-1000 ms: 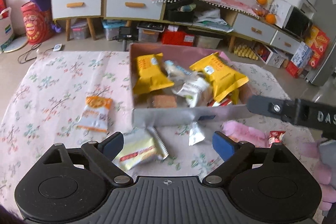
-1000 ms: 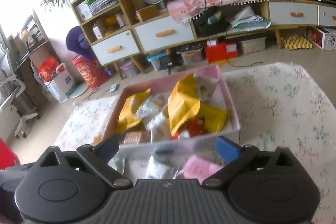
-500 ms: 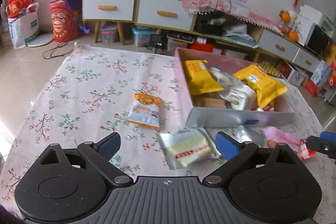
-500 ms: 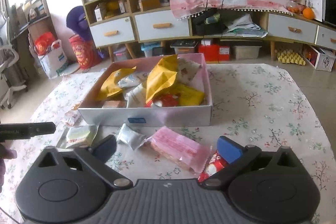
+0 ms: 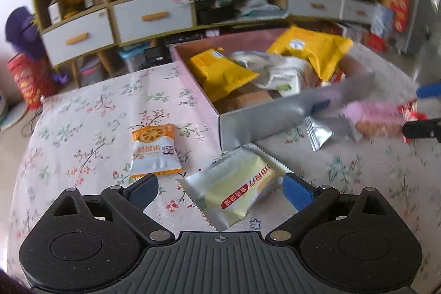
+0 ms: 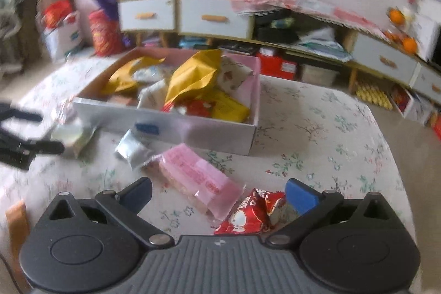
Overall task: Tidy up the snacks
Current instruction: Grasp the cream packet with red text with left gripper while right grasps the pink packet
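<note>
A pink-and-white box [image 5: 275, 117] full of snack packets sits on the floral tablecloth; it also shows in the right wrist view [image 6: 193, 131]. My left gripper [image 5: 219, 190] is open around a pale yellow-green packet [image 5: 234, 189] lying in front of the box. An orange-and-white packet [image 5: 154, 150] lies to its left. My right gripper [image 6: 217, 196] is open over a pink packet [image 6: 195, 178] and a red packet [image 6: 250, 214]. A silver packet [image 6: 132, 150] lies by the box front.
The floral tablecloth [image 6: 317, 156] covers a rounded table. Shelves and white drawers [image 5: 115, 21] stand behind it. The left gripper shows at the left edge of the right wrist view [image 6: 24, 139]. Boxes and bags clutter the floor beyond.
Both grippers have dropped lower and closer to the table. The pale packet now lies between my left fingers, and the pink and red packets lie between my right fingers.
</note>
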Motion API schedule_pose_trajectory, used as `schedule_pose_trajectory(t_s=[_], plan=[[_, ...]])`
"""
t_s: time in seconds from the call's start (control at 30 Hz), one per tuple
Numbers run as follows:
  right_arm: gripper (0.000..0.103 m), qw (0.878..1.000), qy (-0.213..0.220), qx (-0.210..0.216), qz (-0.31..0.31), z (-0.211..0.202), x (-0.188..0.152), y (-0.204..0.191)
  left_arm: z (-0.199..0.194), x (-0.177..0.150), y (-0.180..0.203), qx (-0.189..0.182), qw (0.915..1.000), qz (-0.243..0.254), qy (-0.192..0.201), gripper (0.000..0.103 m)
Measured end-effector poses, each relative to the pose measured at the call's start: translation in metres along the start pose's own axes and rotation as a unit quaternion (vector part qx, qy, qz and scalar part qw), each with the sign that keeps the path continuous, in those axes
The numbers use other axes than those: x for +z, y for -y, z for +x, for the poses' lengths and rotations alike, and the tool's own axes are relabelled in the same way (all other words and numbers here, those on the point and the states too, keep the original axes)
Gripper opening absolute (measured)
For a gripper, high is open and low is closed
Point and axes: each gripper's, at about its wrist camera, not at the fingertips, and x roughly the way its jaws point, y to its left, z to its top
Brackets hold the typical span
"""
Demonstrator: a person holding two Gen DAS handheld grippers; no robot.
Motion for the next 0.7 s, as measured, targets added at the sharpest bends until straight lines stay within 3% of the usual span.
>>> schedule_pose_trajectory(t_s=[0.2,0.37,0.5,0.7], plan=[[0.089,0.995,0.002,0.041,-0.087,0.003,-0.001,-0.002,0.009,0.003,0.005,-0.038,0.9987,0.033,-0.008,0.098],[0.088,0.987,0.002,0.07,-0.142,0.012,0.003,-0.006,0.019,0.007,0.005,-0.027,0.9989,0.037,-0.008,0.098],[0.088,0.99,0.003,0.068,-0.124,0.019,0.007,0.0,0.022,0.01,0.002,-0.035,0.9992,0.019,-0.009,0.098],[0.082,0.992,-0.013,0.102,-0.067,0.035,0.006,0.013,0.025,0.004,0.008,-0.064,0.9971,0.027,-0.031,0.098]])
